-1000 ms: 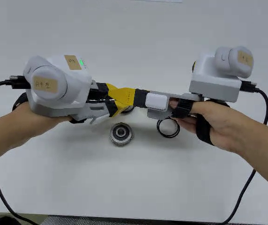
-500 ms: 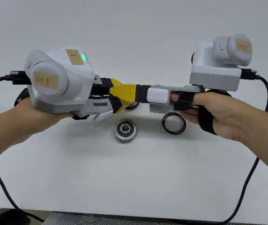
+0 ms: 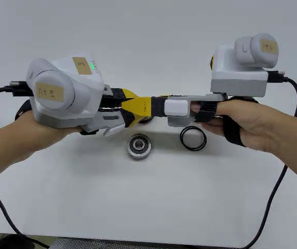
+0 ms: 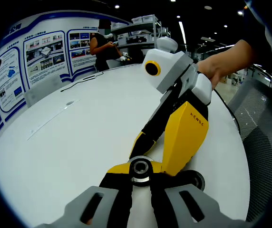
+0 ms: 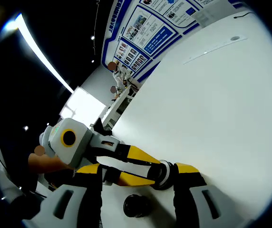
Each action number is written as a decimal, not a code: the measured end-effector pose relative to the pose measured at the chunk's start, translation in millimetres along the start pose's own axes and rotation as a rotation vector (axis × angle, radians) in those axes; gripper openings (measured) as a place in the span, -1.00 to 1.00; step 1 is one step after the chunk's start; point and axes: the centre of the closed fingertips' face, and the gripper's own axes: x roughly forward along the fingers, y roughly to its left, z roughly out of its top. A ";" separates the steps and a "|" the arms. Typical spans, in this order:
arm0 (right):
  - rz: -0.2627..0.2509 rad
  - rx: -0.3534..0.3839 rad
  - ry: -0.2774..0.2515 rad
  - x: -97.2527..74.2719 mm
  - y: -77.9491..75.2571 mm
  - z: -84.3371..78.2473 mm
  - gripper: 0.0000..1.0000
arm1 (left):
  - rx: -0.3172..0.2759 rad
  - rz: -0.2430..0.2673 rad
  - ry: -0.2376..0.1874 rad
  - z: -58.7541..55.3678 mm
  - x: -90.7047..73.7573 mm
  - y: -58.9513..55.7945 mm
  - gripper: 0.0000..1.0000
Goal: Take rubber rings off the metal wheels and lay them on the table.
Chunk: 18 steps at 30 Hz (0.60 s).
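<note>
- So far, one ring [image 3: 193, 138] lies flat on the surface [image 3: 148, 207], so I think at least one is done.
- Just beside the ring sits a loose wheel [image 3: 139, 146]. It is too small for me to tell if its rubber is on or off.
- Near the ring, up in the air, is the held wheel [image 4: 140, 168].
- The left hand-held gripper [image 4: 140, 176] is clamped on the held wheel with its jaw tips.
- The right hand-held gripper [image 5: 143, 171] has its jaws apart, with one tip right up against the held wheel.
- I think this wheel is the one in hand, and its rubber is not yet laid by the ring.
- In the head view the jaws hide most of the held wheel, and I cannot make out its rubber in the gripper views.
</note>
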 end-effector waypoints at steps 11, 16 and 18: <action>0.026 0.047 0.027 -8.2 1.7 -3.5 0.21 | 0.017 -0.012 0.005 -0.4 -0.4 -3.5 -0.75; 0.031 0.050 0.038 -12.0 2.8 -6.5 0.20 | 0.019 -0.013 0.004 -0.3 -0.6 -3.8 -0.75; 0.031 0.051 0.037 -13.6 3.0 -8.5 0.18 | 0.018 -0.014 0.004 -0.3 -0.6 -3.8 -0.75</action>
